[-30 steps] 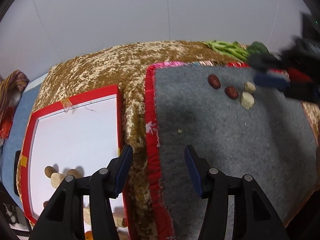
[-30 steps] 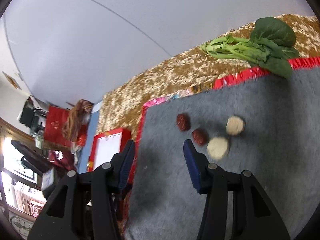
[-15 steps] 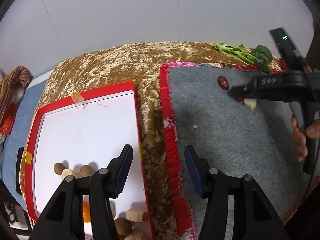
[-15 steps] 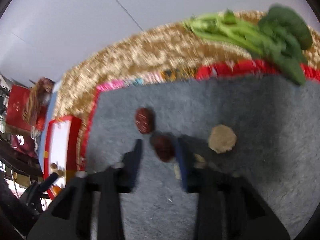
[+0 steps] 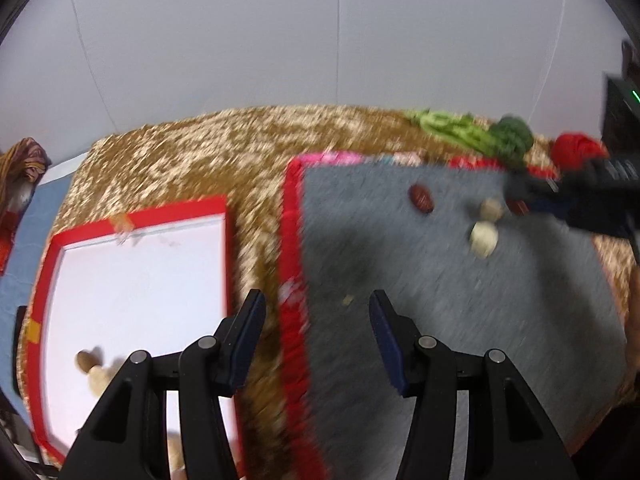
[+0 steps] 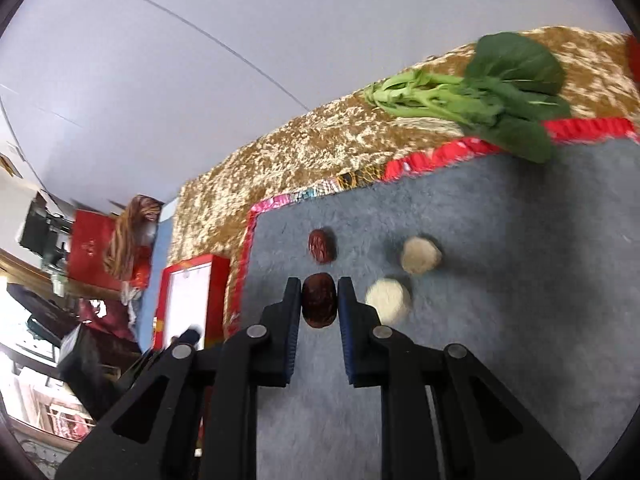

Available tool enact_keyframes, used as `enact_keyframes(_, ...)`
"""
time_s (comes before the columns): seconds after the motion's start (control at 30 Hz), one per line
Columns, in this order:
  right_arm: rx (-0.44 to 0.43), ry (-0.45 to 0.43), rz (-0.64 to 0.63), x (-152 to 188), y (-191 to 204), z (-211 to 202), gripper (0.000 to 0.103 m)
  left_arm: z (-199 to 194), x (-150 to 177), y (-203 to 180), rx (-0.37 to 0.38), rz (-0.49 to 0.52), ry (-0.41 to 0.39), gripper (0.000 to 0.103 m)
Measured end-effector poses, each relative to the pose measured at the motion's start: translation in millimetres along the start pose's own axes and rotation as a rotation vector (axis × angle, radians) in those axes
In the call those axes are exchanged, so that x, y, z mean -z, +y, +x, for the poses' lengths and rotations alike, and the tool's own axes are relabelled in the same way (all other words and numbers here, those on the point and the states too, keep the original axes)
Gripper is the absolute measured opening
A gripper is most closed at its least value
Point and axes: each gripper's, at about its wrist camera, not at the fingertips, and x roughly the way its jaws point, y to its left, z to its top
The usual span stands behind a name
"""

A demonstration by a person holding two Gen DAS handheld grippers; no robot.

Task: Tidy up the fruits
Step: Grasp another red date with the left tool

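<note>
With the right gripper pinching the red date between its pads, long axis running along the fingers, the lift is its job. Red-rimmed tray lies far left of those jaws. Left gripper is spread wide, holding nothing, near the tray.

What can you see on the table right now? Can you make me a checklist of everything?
Surface: grey mat with red trim, on a gold cloth.
Job's things: one red date in the right tongs, another red date on the mat; two pale round pieces beside them; red-rimmed white tray holding a few pieces.
Clutter: leafy greens at the mat's far edge.
Grippers: right tongs shut on a date; left tongs open, empty.
Cables: nothing seen.
Surroundings: plain wall, red box.
</note>
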Motion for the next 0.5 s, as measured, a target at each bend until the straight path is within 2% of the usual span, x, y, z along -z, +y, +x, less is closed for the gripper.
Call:
enact_keyframes(0.1,0.033,0.029,0.021,6.5,-13.9,-17.0,0.02,10.9,-13.6,-14.5,0.056,-0.01,-0.029,0.054)
enact_keyframes(0.27,0.227,0.08,-0.003,13.9,-37.1,-15.4,0.02,42.9,-38.9,-48.9,0.079,0.033,-0.038,0.054)
enact_keyframes(0.37,0.281,0.126,-0.018,18.4,-44.7,-5.4,0.02,58.9,-45.8,-63.7,0.059,0.07,-0.026,0.054)
enact_keyframes(0.5,0.313,0.186,-0.048,25.8,-47.9,11.3,0.02,81.5,-53.8,-60.3,0.069,0.008,-0.002,0.053)
